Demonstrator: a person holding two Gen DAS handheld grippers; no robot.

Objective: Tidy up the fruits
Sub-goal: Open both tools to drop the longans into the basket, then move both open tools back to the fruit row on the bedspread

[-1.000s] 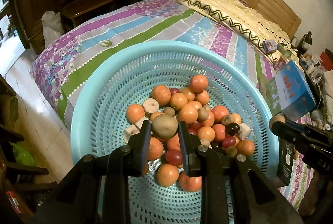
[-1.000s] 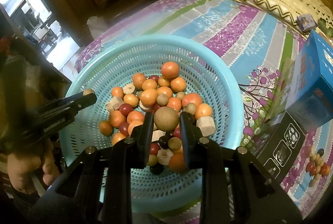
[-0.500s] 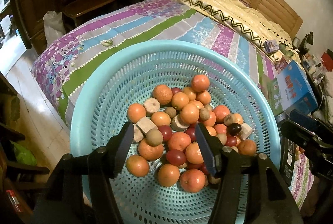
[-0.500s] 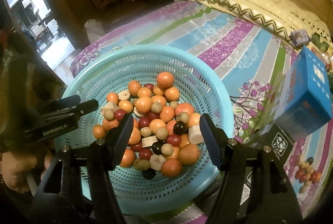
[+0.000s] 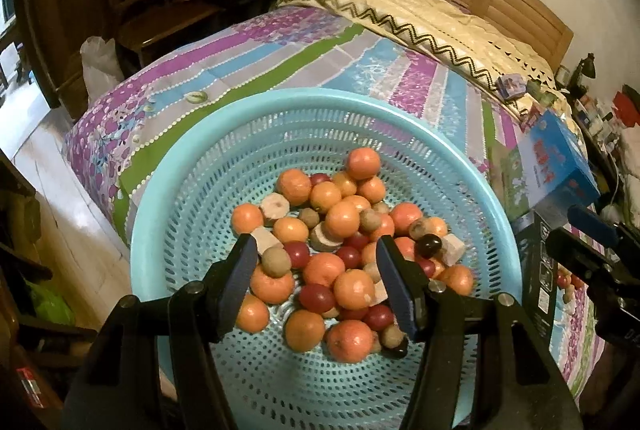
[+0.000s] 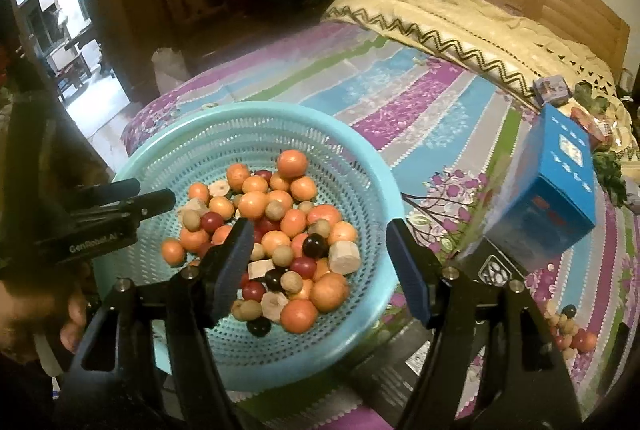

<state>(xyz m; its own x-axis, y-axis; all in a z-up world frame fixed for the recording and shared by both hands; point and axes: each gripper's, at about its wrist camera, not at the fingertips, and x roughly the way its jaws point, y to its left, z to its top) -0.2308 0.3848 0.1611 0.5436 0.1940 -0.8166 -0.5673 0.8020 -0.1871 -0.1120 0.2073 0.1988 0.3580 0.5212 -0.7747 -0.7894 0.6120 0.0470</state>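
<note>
Near rim of round turquoise perforated plastic basket [image 5: 168,198] hidden behind gripper bodies. Blue cardboard box [image 6: 560,190] just right of basket on striped purple bedsheet [image 6: 420,102]. Piled inside: orange tangerines [image 5: 342,218], red and dark round fruits, pale cut chunks. Left gripper [image 5: 316,278] and right gripper [image 6: 320,262] both spread wide, empty, above pile.

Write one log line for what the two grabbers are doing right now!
left gripper: open, empty, over basket | right gripper: open, empty, at basket's near rim | fruit pile: in basket

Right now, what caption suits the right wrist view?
Open right gripper above a perforated turquoise plastic basket of small mixed fruits on a striped bedspread.
</note>
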